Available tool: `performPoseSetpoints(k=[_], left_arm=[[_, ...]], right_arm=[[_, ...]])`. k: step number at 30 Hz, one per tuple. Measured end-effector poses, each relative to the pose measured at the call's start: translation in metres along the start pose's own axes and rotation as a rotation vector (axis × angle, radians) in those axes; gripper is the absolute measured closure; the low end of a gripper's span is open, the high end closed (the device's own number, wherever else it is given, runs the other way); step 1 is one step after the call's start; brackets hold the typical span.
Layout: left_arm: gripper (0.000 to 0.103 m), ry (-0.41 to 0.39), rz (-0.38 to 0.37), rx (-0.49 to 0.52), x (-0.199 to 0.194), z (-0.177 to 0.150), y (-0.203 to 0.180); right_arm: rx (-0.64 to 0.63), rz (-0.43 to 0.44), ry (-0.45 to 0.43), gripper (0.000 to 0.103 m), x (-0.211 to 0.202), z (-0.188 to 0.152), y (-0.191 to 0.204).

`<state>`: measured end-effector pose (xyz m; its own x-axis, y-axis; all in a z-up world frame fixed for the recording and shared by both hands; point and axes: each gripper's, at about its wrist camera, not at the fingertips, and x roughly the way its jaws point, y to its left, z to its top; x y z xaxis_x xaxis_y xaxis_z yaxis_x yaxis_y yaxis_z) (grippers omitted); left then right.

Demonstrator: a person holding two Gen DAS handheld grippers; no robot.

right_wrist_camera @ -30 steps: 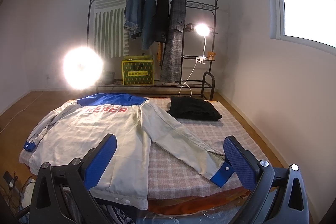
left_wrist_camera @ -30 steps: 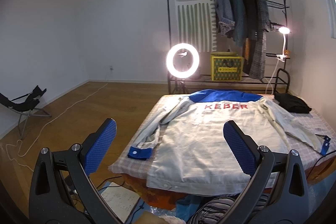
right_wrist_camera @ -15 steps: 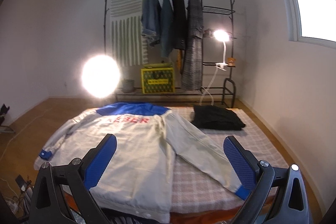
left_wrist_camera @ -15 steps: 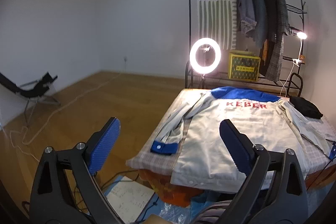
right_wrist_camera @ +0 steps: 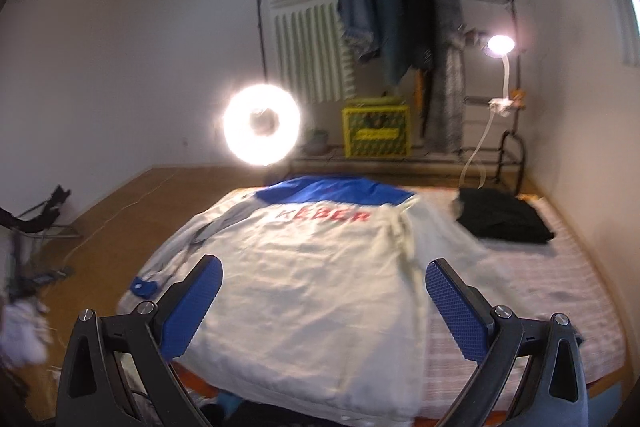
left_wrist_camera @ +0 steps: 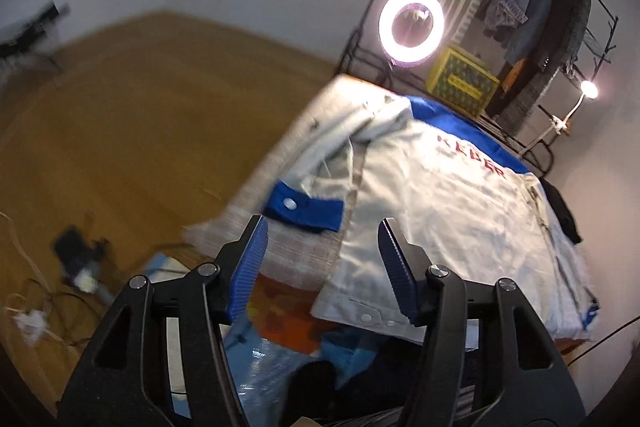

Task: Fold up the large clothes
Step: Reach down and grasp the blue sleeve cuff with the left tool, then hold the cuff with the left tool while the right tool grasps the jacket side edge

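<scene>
wood floor point(left_wrist_camera: 120, 115) all round, white walls, and the low bed point(right_wrist_camera: 552, 291) with its checked cover sits in the middle of the room. since half a second ago my left tongs point(left_wrist_camera: 320, 267) have swung down and tipped sideways, so the bed now runs on a slant in that view and the near left corner is much closer. the fingers have narrowed a bit too, though they're apart and holding nothing. my right tongs point(right_wrist_camera: 320, 307) have come in over the near edge, spread wide, empty as well, and the window has dropped out of that view.

the jacket point(right_wrist_camera: 312, 279) lies back-up, spread flat on the bed, pale crinkly cloth with a blue yoke and red lettering. its hem hangs just over the near edge. the left sleeve is folded alongside the body and its blue cuff point(left_wrist_camera: 304, 209) with a white snap sits just ahead of my left tongs, near the bed's left edge. bare checked cover on the right side, with a folded black garment point(right_wrist_camera: 504, 215) toward the far right corner. ring light point(right_wrist_camera: 262, 125) glows behind the bed, clothes rack point(right_wrist_camera: 400, 19) against the wall.
</scene>
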<state>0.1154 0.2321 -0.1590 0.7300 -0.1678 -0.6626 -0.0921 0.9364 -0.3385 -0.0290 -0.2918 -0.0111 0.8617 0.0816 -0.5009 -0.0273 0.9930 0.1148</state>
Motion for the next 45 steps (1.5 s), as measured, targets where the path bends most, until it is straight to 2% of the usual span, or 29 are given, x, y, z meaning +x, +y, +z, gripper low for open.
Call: performPoseSetpoints(k=[3, 8, 14, 18, 22, 23, 24, 26, 27, 29, 30, 33, 35, 37, 41, 45], left_arm=[[0.044, 0.052, -0.017, -0.043, 0.044, 0.002, 0.016], [0.044, 0.105, -0.04, -0.09, 0.108, 0.012, 0.033], [0.044, 0.167, -0.042, -0.133, 0.168, 0.017, 0.052], [0.044, 0.183, -0.051, -0.147, 0.188, 0.013, 0.057], [0.044, 0.218, -0.091, -0.184, 0.202, 0.008, 0.061], [0.05, 0.218, -0.094, -0.193, 0.205, 0.007, 0.063], [0.063, 0.21, -0.089, -0.199, 0.206, 0.008, 0.064], [0.072, 0.21, -0.095, -0.226, 0.208, 0.011, 0.067], [0.082, 0.208, -0.107, -0.245, 0.209, 0.013, 0.069], [0.094, 0.202, -0.104, -0.242, 0.208, 0.021, 0.069], [0.095, 0.195, -0.093, -0.226, 0.206, 0.027, 0.067], [0.099, 0.157, -0.063, -0.168, 0.192, 0.051, 0.062], [0.1, 0.115, -0.026, -0.119, 0.178, 0.074, 0.06], [0.101, 0.055, 0.01, -0.082, 0.161, 0.105, 0.06], [0.102, -0.058, 0.034, -0.039, 0.124, 0.166, 0.055], [0.102, -0.151, 0.042, 0.056, 0.091, 0.215, 0.03]], right_arm=[[0.014, 0.028, 0.032, 0.004, 0.022, 0.003, 0.013], [-0.002, 0.064, 0.094, 0.021, 0.058, 0.006, 0.038], [-0.044, 0.066, 0.143, 0.023, 0.086, 0.003, 0.064], [-0.057, 0.057, 0.177, 0.023, 0.099, 0.001, 0.071], [-0.07, 0.042, 0.201, 0.024, 0.112, 0.002, 0.078], [-0.073, 0.041, 0.204, 0.024, 0.114, 0.001, 0.079], [-0.078, 0.04, 0.209, 0.024, 0.116, 0.001, 0.082], [-0.096, 0.043, 0.214, 0.024, 0.12, 0.0, 0.089], [-0.11, 0.044, 0.214, 0.024, 0.122, 0.0, 0.093], [-0.134, 0.047, 0.217, 0.024, 0.127, -0.002, 0.101], [-0.143, 0.053, 0.223, 0.025, 0.131, -0.003, 0.104], [-0.172, 0.089, 0.249, 0.036, 0.15, -0.003, 0.116], [-0.181, 0.125, 0.269, 0.048, 0.169, 0.001, 0.123], [-0.178, 0.158, 0.285, 0.054, 0.191, 0.007, 0.129], [-0.151, 0.247, 0.331, 0.058, 0.253, 0.023, 0.147], [-0.139, 0.315, 0.38, 0.065, 0.326, 0.035, 0.173]])
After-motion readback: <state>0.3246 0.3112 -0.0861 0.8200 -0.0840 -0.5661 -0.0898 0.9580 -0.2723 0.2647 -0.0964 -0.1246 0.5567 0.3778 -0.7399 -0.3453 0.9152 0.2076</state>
